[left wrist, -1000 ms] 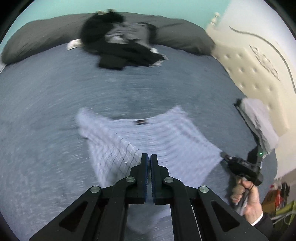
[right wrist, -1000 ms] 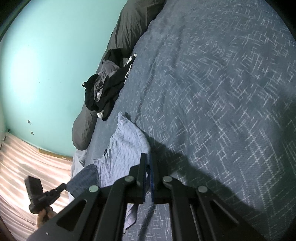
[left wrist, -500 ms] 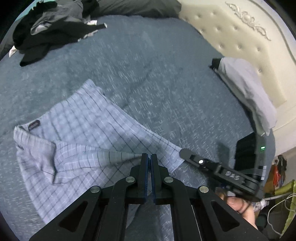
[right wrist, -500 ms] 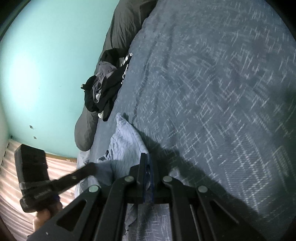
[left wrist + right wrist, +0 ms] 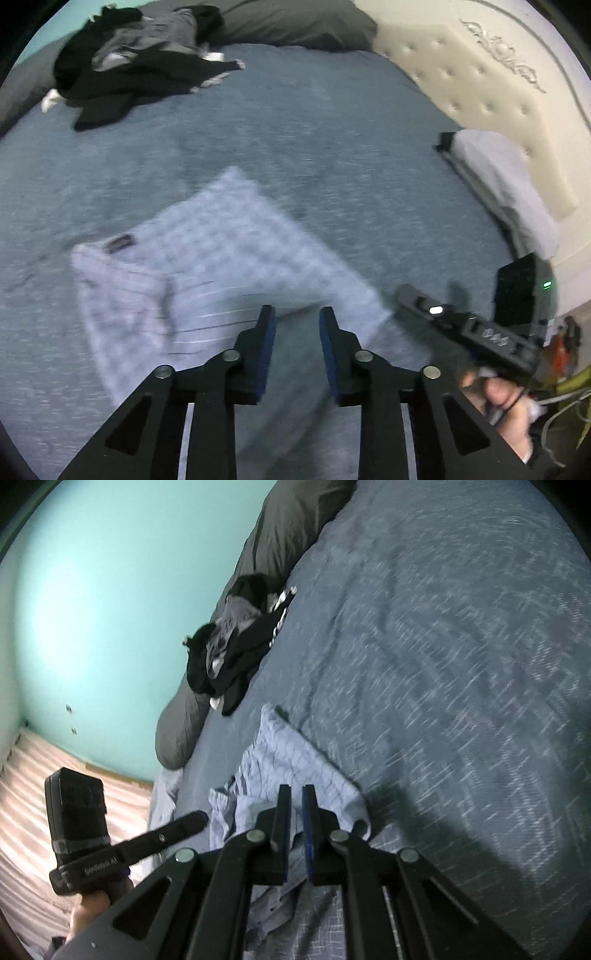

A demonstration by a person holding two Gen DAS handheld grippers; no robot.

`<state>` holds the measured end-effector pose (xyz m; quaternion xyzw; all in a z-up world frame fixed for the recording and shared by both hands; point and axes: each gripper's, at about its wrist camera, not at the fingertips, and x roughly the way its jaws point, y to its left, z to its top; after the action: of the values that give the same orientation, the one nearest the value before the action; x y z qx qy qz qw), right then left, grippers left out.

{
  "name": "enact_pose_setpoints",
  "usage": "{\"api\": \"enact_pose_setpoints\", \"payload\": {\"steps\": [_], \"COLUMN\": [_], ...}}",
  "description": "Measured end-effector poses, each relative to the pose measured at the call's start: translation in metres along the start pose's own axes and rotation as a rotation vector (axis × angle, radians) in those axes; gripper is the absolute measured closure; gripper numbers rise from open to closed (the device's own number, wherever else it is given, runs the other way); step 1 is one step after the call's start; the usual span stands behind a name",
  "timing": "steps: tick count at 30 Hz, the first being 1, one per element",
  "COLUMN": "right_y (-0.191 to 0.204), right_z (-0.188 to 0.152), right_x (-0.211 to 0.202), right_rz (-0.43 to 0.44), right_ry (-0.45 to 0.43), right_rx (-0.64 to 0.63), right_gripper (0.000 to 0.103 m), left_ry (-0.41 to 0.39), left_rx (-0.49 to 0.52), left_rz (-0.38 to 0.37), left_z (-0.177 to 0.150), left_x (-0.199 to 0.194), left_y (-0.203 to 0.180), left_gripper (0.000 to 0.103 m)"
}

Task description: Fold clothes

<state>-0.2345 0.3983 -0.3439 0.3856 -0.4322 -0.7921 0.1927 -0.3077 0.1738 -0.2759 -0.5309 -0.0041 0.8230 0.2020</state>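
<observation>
Left wrist view, left to right: dark clothes pile [image 5: 136,70] heaped at the far left of the blue-grey bedspread [image 5: 332,147], leaning on a grey pillow [image 5: 295,22] along the far edge. The light blue checked shorts [image 5: 207,266] lie flat on the bedspread in the lower middle, blurred, with a small dark label [image 5: 120,243] at the waistband, text unreadable. The left gripper [image 5: 297,317] hangs over the near edge of the shorts, jaws opening, a clear gap between the blue pads [image 5: 269,332], nothing between them, cloth lying below. Right of it the right gripper [image 5: 406,295] comes in from the lower right, held by a hand [image 5: 498,395]; white lettering on its body is too blurred to read, a green light [image 5: 546,284] glows on its black box. Behind it a folded pale garment [image 5: 506,184] lies against the cream tufted headboard [image 5: 480,92]. Right wrist view, left to right: striped pinkish fabric [image 5: 33,794] at lower left under a teal wall [image 5: 110,590]; the left gripper [image 5: 199,818] shows there from the side, and white print on its body reads roughly "GenRobot AI", partly unclear. Shorts [image 5: 288,768] are crumpled just ahead of and under the right gripper [image 5: 296,794], whose jaws are opening, only a narrow slit so far; cannot tell if cloth is pinched low between the pads. Dark clothes pile [image 5: 236,646] sits beyond by the pillow [image 5: 288,528], and the bedspread [image 5: 461,664] fills the right.
</observation>
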Motion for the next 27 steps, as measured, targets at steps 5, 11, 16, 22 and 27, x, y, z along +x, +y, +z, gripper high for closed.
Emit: {"api": "enact_pose_setpoints", "payload": {"steps": [5, 11, 16, 22, 27], "right_y": [0.01, 0.02, 0.019, 0.025, 0.028], "right_z": [-0.004, -0.01, -0.017, -0.019, -0.021], "right_x": [0.016, 0.033, 0.043, 0.047, 0.053], "right_rz": [0.012, -0.011, -0.066, -0.112, -0.142], "right_ry": [0.051, 0.096, 0.123, 0.134, 0.146], "right_rx": [-0.029, -0.078, -0.1, -0.153, -0.2], "right_gripper": [0.084, 0.072, 0.072, 0.072, 0.075], "left_ry": [-0.03, -0.051, -0.044, -0.036, -0.033], "left_rx": [-0.042, -0.094, -0.076, -0.068, -0.042], "left_rz": [0.082, 0.138, 0.145, 0.123, 0.172], "left_z": [-0.008, -0.013, -0.015, -0.012, -0.007], "left_x": [-0.008, -0.017, -0.01, 0.004, 0.013], "left_y": [0.042, 0.082, 0.084, 0.074, 0.071], "left_gripper": [0.07, 0.067, 0.067, 0.061, 0.061]}}
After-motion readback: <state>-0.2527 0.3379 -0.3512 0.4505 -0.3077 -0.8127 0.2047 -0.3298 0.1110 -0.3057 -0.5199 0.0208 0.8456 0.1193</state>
